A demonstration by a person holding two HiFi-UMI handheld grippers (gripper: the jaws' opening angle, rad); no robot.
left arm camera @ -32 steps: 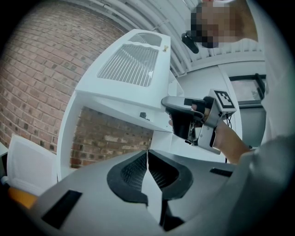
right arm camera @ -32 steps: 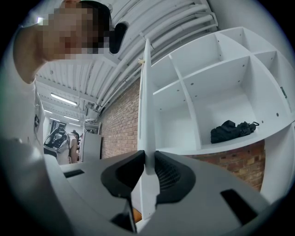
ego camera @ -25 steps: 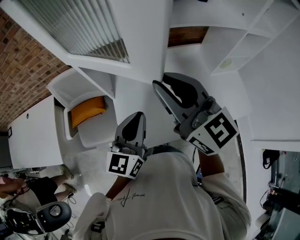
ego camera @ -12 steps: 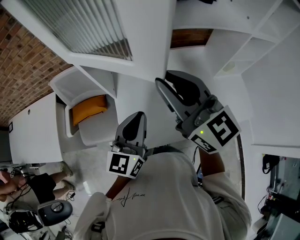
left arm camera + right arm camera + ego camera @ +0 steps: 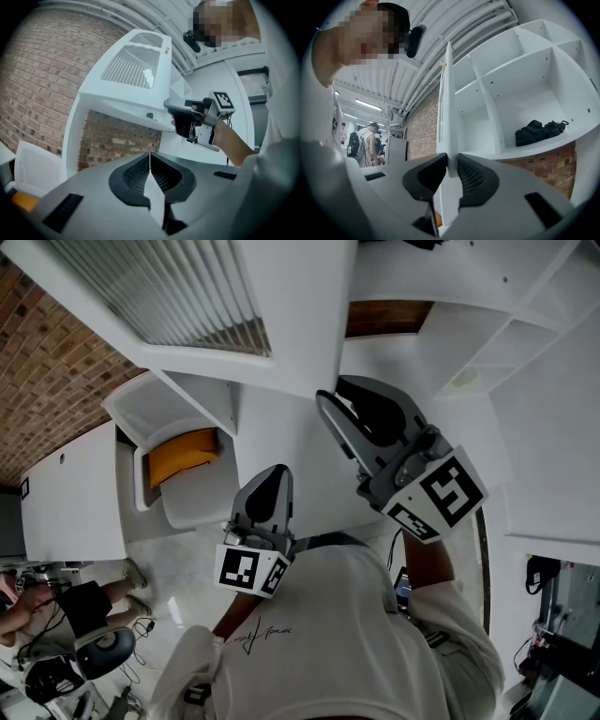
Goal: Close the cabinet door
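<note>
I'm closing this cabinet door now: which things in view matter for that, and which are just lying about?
In the job: door, gripped at its edge by the right claw; cabinet.
Lying about: black bag; orange thing; left claw, shut and empty.

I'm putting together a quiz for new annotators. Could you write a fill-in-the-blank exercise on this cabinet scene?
1. The right gripper has its jaws shut on the edge of the cabinet door, which stands ____.
2. The left gripper holds ____ between its shut jaws.
3. The bag lying on the cabinet shelf is ____ in colour.

Missing words: open; nothing; black.
</note>
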